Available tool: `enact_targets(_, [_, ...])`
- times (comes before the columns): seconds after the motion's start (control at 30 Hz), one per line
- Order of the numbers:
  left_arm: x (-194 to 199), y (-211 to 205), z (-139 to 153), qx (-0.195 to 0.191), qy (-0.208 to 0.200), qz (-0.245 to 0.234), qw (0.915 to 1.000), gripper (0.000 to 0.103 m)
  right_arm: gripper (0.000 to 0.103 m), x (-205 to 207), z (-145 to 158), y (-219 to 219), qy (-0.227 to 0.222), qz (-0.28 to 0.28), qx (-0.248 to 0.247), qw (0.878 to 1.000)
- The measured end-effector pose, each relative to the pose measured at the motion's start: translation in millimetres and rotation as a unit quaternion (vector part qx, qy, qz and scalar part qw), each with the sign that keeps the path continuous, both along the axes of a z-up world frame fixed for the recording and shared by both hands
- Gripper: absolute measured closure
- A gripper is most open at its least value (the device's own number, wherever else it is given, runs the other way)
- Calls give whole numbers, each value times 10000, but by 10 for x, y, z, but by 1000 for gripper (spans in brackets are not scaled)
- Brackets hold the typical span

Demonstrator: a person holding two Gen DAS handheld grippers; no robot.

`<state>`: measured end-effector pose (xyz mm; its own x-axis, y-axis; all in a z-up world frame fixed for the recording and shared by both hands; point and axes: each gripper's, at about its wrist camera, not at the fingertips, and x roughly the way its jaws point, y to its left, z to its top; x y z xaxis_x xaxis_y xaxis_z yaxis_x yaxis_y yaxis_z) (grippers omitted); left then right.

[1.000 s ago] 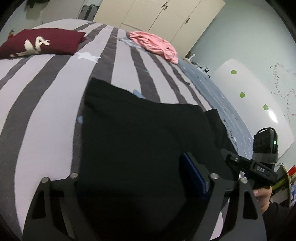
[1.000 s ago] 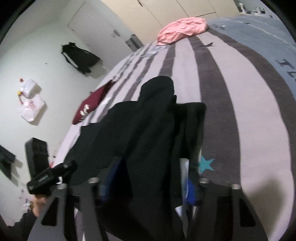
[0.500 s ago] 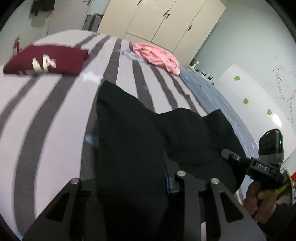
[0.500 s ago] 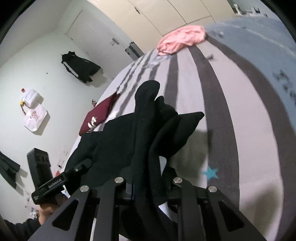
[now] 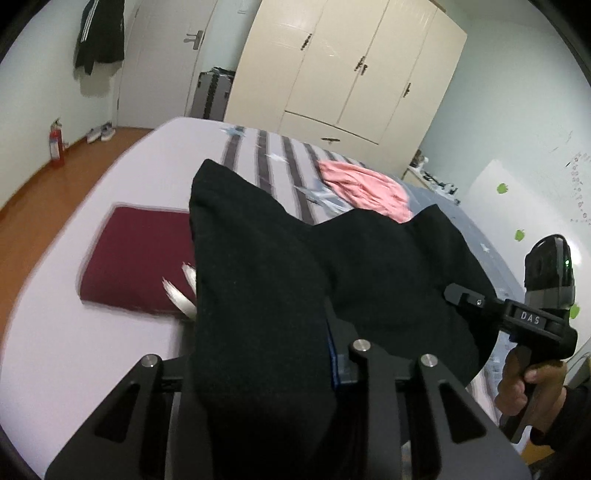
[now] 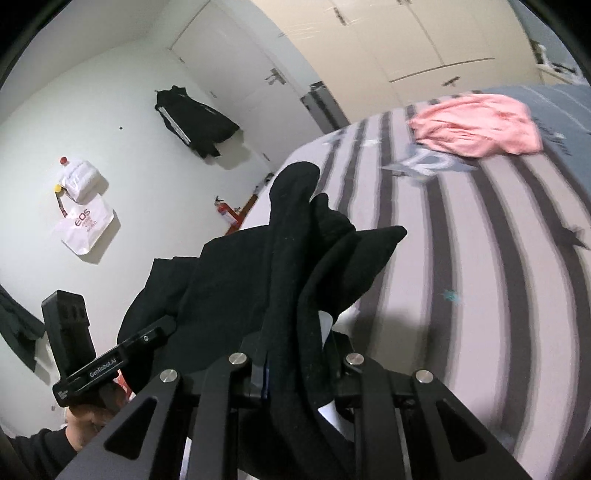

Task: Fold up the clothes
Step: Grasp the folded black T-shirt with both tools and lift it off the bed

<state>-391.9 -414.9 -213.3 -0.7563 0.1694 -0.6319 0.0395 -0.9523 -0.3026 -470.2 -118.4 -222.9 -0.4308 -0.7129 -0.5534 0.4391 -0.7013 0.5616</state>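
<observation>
A black garment hangs in the air above the striped bed, stretched between both grippers. In the left wrist view my left gripper is shut on one bunched edge of it; the cloth drapes over the jaws and hides the pads. My right gripper is shut on another bunched edge, with a white label showing beside the cloth. Each gripper also shows in the other's view, held by a hand: the right gripper at the garment's right side, the left gripper at its left.
A folded maroon garment lies on the bed's left part and a crumpled pink garment lies farther back. Cream wardrobes, a door, a grey suitcase and a hanging black jacket stand beyond the bed.
Both grippers closed on the black garment and rose with it. The cloth, which lay spread on the bed, now hangs bunched between them.
</observation>
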Motion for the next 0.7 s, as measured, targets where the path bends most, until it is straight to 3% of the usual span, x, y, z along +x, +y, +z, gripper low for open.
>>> enact_targets(0.1, [-422,-626,-70,-132,-15,-43,9999,76,86,-362,-167,-595,-39,-79,-99,9999])
enact_targets(0.27, [-919,-1271,-321,-232,-27,-116,9997,76,86,-860,-403,-1352,58,-143,53,9999])
enact_targets(0.47, [-1096,-1576,-724,-138,-208,-92,9996,76,86,-1090,-781,-1754,-86,-242,295,9992])
enact_targets(0.7, [-1067,-1584,-1001,-138,-331,-208,9991,75,86,-1074,-1072,-1787,-295,-309,449,9981])
